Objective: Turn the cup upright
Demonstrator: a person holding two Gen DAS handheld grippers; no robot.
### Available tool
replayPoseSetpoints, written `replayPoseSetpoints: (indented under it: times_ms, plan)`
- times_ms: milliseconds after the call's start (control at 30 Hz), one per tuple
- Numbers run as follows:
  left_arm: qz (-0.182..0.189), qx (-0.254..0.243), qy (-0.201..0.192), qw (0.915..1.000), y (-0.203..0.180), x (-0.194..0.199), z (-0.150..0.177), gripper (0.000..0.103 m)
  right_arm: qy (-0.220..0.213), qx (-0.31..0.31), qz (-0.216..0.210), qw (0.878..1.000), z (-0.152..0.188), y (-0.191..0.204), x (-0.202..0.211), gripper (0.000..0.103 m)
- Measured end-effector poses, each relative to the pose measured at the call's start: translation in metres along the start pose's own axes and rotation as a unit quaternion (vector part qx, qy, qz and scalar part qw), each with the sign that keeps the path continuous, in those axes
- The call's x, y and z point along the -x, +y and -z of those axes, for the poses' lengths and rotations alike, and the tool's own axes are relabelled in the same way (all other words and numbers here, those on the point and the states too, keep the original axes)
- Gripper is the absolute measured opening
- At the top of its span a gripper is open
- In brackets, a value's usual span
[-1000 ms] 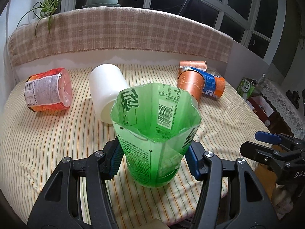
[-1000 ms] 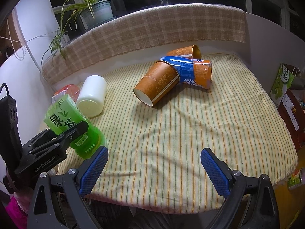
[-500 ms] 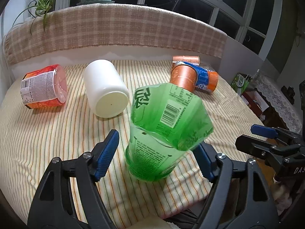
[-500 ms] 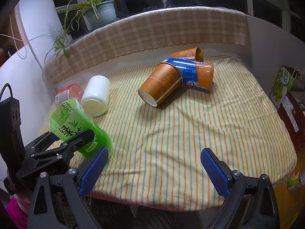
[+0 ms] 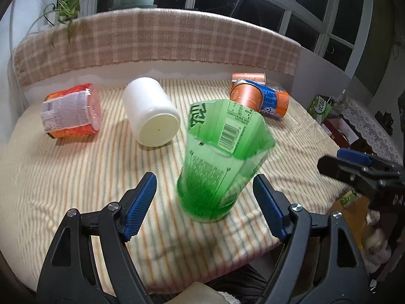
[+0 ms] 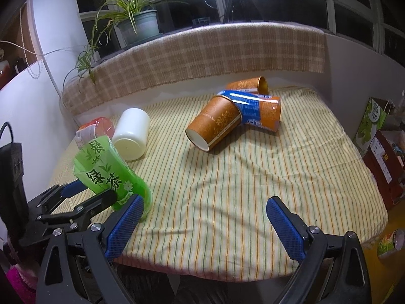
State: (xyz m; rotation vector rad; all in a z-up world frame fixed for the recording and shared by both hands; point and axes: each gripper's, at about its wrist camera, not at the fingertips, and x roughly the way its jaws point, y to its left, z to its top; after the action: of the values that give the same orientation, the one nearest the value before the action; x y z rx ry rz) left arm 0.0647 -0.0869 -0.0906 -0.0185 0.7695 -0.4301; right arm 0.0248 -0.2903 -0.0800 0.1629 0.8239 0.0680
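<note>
Now the left gripper point(image 5: 203, 204) gapes wide, pads clear of the green cup point(image 5: 222, 159) standing between them; right gripper point(image 6: 203, 225) spread, empty. Only the right view shows the cup's label.

We cannot read the small print on the translucent green plastic cup point(image 5: 222, 162), which is smeared by motion blur in the left wrist view. In the right wrist view, the right gripper's blue-padded left finger point(image 6: 124, 228) covers the cup's base (so its contact with the striped cloth point(image 6: 227, 177) stays unseen). The red-and-white wrapped cup point(image 6: 93, 129) sits half hidden behind it.
</note>
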Motion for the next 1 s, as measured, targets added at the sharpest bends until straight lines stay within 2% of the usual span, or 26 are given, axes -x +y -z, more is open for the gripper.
replayPoseSetpoints:
  times_ms: [167, 400, 500, 567, 1000]
  plan:
    - [-0.027, 0.009, -0.026, 0.9993, 0.01, 0.026, 0.011, 0.081, -0.029, 0.016, 0.01, 0.999, 0.003, 0.008, 0.01, 0.099]
    - [-0.092, 0.011, -0.116, 0.9889, 0.012, 0.076, 0.012, 0.081, -0.077, 0.029, 0.03, 0.996, 0.008, 0.021, 0.023, 0.1]
    - [-0.103, 0.015, -0.146, 0.9838, 0.012, 0.091, 0.011, 0.095, -0.094, 0.039, 0.039, 0.994, 0.009, 0.028, 0.028, 0.103]
    - [-0.109, 0.018, -0.161, 0.9808, 0.012, 0.098, 0.01, 0.098, -0.103, 0.046, 0.044, 0.993, 0.01, 0.032, 0.032, 0.103]
    - [-0.13, 0.005, -0.183, 0.9744, 0.002, 0.114, 0.01, 0.1, -0.119, 0.041, 0.054, 0.991, 0.01, 0.031, 0.04, 0.103]
